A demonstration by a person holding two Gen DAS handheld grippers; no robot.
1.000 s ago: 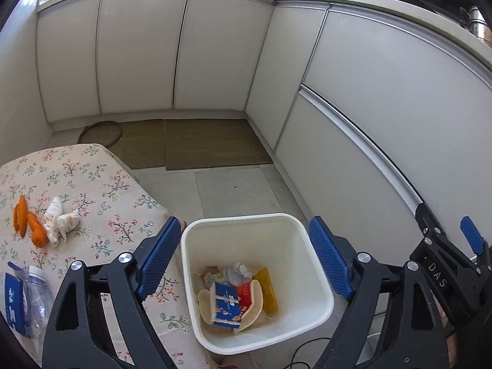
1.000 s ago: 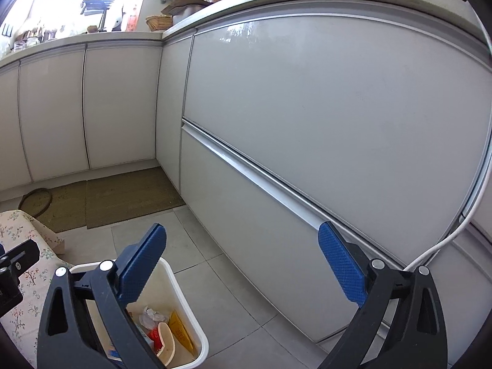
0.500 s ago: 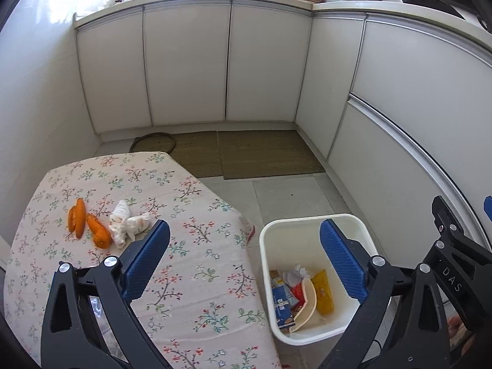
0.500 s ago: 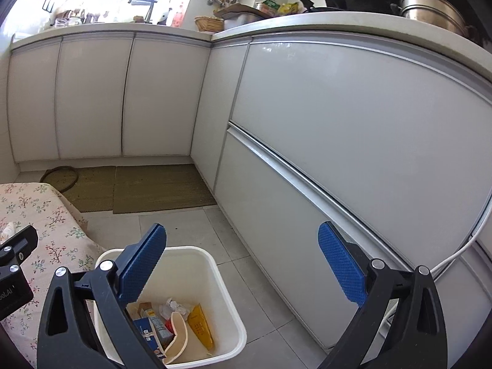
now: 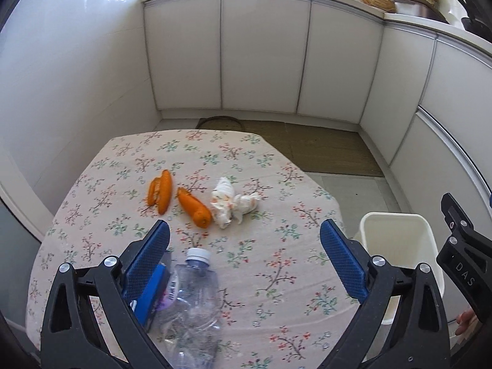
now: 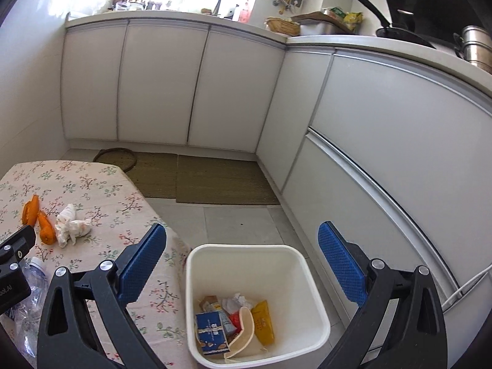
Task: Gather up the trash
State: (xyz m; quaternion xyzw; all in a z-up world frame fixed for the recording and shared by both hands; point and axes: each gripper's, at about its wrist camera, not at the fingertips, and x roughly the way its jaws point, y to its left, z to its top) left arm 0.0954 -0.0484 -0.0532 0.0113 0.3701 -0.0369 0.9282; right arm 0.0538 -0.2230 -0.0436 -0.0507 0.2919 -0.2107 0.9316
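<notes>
Both the left gripper (image 5: 244, 256) and right gripper (image 6: 241, 259) are wide open and hold nothing, so the squashed clear plastic bottle (image 5: 190, 304) on the flowery tablecloth (image 5: 276, 264) could slip from a loose squeeze and miss the white plastic bin (image 6: 303, 272) beside the table

plastic bottle (image 5: 190, 304) cut off by lower edge, blue wrapper (image 5: 150, 295) half hidden behind left tool (image 5: 244, 263)

Not much text showing up here. The right gripper (image 5: 464, 264), poking into the left wrist view, is showing white letters "DAS" on its black body. The left gripper (image 6: 12, 279) in the right wrist view is showing a cut-off "bot.AI".
</notes>
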